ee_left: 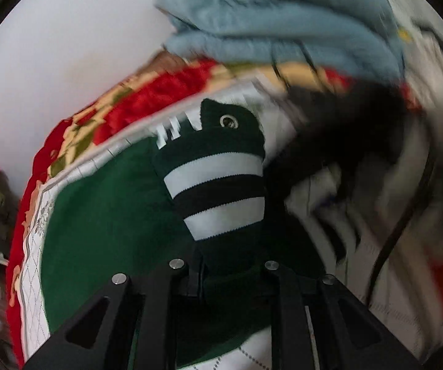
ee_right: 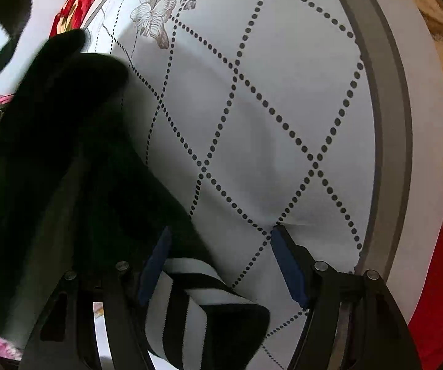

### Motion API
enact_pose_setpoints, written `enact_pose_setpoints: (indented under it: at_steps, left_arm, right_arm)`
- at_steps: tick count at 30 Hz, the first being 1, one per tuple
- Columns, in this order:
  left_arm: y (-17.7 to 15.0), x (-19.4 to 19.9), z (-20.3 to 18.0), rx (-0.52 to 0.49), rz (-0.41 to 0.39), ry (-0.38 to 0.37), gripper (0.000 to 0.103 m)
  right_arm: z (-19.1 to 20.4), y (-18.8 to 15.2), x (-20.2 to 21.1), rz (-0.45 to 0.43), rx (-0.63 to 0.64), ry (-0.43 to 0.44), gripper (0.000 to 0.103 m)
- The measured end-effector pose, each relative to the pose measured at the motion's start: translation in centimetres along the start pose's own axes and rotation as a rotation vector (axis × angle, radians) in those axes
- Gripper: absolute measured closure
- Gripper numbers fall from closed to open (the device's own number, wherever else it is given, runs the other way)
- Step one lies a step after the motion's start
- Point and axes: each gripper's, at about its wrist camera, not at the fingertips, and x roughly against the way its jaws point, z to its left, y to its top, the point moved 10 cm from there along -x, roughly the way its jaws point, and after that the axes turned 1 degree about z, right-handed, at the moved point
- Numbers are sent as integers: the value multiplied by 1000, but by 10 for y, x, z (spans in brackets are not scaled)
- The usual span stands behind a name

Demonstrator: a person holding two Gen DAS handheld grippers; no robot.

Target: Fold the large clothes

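- Left wrist view: the left gripper [ee_left: 226,280] is pressed together on dark green fabric of the green garment [ee_left: 107,215] — its striped cuff [ee_left: 218,194], with a metal snap above, stands straight ahead of the fingers, long axis running away from the camera. The garment's body lies spread to the left on the white quilted sheet [ee_left: 36,262].
- Right wrist view: the right gripper [ee_right: 221,265] is spread wide, its right fingertip touching the sheet [ee_right: 283,108]. A striped cuff [ee_right: 197,308] lies between the fingers — nearer the left one — its dark sleeve running up and left.
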Motion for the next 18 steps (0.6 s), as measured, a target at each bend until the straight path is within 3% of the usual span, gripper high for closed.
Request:
enact_pose_setpoints:
  at_steps: [1,5,6,8,9,13,18]
  left_arm:
    - [-1,0,0,-8,4,12,87]
    - [3,5,9,-33,61,47,79]
    - [1,8,9,-31,68,42,72]
    - [3,18,12,-5,74,10,34]
    - [-3,22,9,7,73,11,7]
    - [-9,41,21,77,88,-4,4]
    - [-22,54,82,320,212,46,4]
  right_arm:
    - [-3,0,1,11,4,-13,39]
    - [-7,-1,10,41,6,-41,39]
    - [-9,-2,14,39,1,-49,39]
    - [-14,-4,30,14,-7,-79,38]
    - [-17,-5,38,1,-11,-90,36]
    - [-16,-5,81,-72,-14,-130,35]
    - [29,-8,117,-116,42,-126,35]
